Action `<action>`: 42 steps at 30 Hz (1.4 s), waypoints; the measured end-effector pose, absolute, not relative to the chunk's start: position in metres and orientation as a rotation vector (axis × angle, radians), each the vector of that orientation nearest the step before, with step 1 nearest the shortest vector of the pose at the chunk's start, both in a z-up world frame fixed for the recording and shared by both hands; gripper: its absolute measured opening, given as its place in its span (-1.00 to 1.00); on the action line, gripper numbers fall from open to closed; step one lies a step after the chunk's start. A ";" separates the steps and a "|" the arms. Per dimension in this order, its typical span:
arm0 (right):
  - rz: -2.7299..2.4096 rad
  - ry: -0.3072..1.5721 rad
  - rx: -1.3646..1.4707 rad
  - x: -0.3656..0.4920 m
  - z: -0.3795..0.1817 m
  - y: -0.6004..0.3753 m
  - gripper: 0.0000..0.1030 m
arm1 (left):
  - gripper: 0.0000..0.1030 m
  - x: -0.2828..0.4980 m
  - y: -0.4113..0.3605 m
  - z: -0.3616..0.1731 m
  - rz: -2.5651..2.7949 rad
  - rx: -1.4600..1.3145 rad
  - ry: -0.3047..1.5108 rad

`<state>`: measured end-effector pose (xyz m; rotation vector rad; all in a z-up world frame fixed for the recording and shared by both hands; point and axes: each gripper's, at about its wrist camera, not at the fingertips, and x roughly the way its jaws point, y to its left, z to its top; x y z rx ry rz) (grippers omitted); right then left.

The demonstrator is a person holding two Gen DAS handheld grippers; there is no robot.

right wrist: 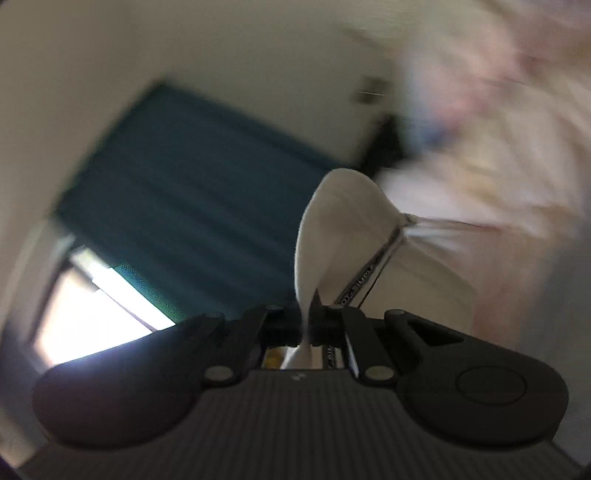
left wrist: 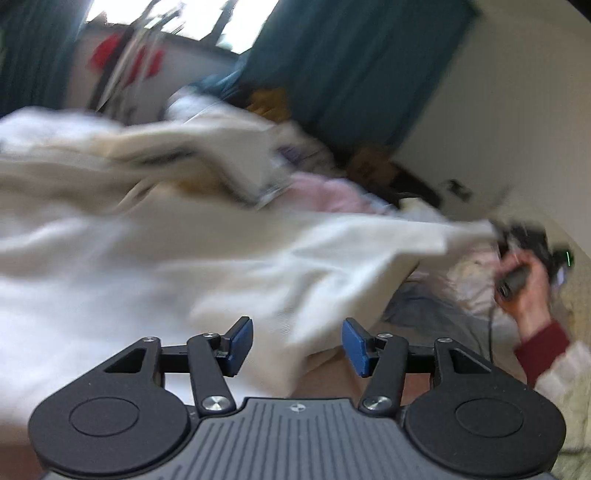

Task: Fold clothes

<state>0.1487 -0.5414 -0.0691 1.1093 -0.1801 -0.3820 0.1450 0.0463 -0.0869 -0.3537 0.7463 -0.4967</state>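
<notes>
In the left wrist view we saw, from the left, a teal curtain [left wrist: 33,48] at about ten o'clock, a bright window [left wrist: 177,14] at twelve, and a second teal curtain [left wrist: 354,62] at one o'clock against the pale wall [left wrist: 517,122]. Below them lay a blurred heap of clothes [left wrist: 207,155], cream and white, with a pink garment [left wrist: 325,192] just right of centre. No basket or other container showed, so we could name none holding them.

Across the middle stretched a white garment [left wrist: 229,251], pulled out toward three o'clock. Our left gripper [left wrist: 297,345] stood at six o'clock with its blue pads [left wrist: 242,341] wide apart and nothing between them; the white cloth hung just beyond the tips, and we could not tell whether it touched them.

At three o'clock our right hand [left wrist: 524,291], in a dark red cuff [left wrist: 541,350], held the right gripper [left wrist: 524,240], black and blurred, at the far corner of that garment.

In the right wrist view, a window [right wrist: 96,306] glowed at eight o'clock and a teal curtain [right wrist: 192,195] filled ten o'clock. The right gripper [right wrist: 306,325] had closed tight on a fold of the white garment [right wrist: 340,221], which rose from the jaws toward twelve o'clock, a printed label tape [right wrist: 373,266] running along it. More pale cloth [right wrist: 498,147] blurred away at two o'clock.
</notes>
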 end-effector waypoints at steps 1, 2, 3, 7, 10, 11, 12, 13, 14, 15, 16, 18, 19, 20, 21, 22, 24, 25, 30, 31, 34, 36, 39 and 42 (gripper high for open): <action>-0.441 -0.136 1.133 0.147 -0.084 -0.545 -0.88 | 0.13 0.148 0.054 -0.089 -0.469 -0.382 0.782; -0.499 -0.091 1.156 0.145 -0.100 -0.548 -0.88 | 0.13 0.152 0.061 -0.091 -0.441 -0.410 0.818; -0.558 -0.045 1.179 0.143 -0.115 -0.552 -0.88 | 0.15 0.153 0.072 -0.093 -0.409 -0.451 0.841; -0.688 0.081 1.254 0.139 -0.151 -0.558 -0.88 | 0.23 0.154 0.115 -0.098 -0.274 -0.618 0.912; -0.725 0.123 1.217 0.142 -0.154 -0.557 -0.88 | 0.23 0.151 0.138 -0.101 -0.189 -0.687 0.950; -0.739 0.138 1.189 0.145 -0.152 -0.556 -0.88 | 0.23 0.150 0.145 -0.102 -0.161 -0.710 0.962; -0.752 0.153 1.160 0.148 -0.151 -0.554 -0.88 | 0.23 0.147 0.150 -0.102 -0.141 -0.739 0.968; -0.764 0.168 1.131 0.151 -0.150 -0.552 -0.88 | 0.25 0.144 0.153 -0.101 -0.124 -0.770 0.972; -0.775 0.172 1.126 0.146 -0.152 -0.549 -0.88 | 0.29 0.140 0.157 -0.101 -0.107 -0.801 0.976; -0.784 0.175 1.117 0.145 -0.152 -0.547 -0.88 | 0.39 0.133 0.157 -0.100 -0.095 -0.825 0.982; -0.794 0.177 1.108 0.143 -0.153 -0.544 -0.88 | 0.43 0.125 0.157 -0.098 -0.085 -0.847 0.990; -0.805 0.182 1.084 0.140 -0.153 -0.542 -0.87 | 0.57 0.113 0.156 -0.095 -0.087 -0.848 0.993; -0.812 0.180 1.074 0.140 -0.152 -0.541 -0.87 | 0.58 0.112 0.155 -0.095 -0.076 -0.838 0.998; -0.819 0.179 1.064 0.141 -0.150 -0.540 -0.87 | 0.58 0.110 0.153 -0.096 -0.061 -0.825 1.004; -0.823 0.174 1.057 0.140 -0.149 -0.539 -0.87 | 0.58 0.111 0.155 -0.099 -0.037 -0.822 1.009; -0.823 0.169 1.046 0.140 -0.146 -0.538 -0.87 | 0.58 0.115 0.158 -0.102 -0.003 -0.832 1.003; -0.824 0.159 1.024 0.140 -0.141 -0.536 -0.88 | 0.56 0.124 0.167 -0.109 0.071 -0.859 0.981; -0.817 0.153 1.015 0.140 -0.138 -0.536 -0.88 | 0.56 0.129 0.171 -0.112 0.108 -0.872 0.969; -0.798 0.138 1.001 0.139 -0.131 -0.535 -0.88 | 0.35 0.157 0.185 -0.131 0.186 -0.971 0.981; -0.799 0.142 0.995 0.140 -0.131 -0.534 -0.88 | 0.27 0.159 0.187 -0.130 0.192 -0.974 0.973; -0.796 0.154 0.989 0.143 -0.133 -0.535 -0.88 | -0.30 0.165 0.193 -0.126 0.190 -0.972 0.936; -0.791 0.164 1.008 0.143 -0.136 -0.537 -0.88 | -0.69 0.168 0.199 -0.124 0.179 -0.973 0.910; -0.771 0.166 1.032 0.143 -0.139 -0.539 -0.88 | -0.77 0.168 0.208 -0.114 0.169 -0.958 0.868; -0.745 0.159 1.080 0.139 -0.143 -0.543 -0.88 | -0.81 0.156 0.218 -0.091 0.158 -0.942 0.803</action>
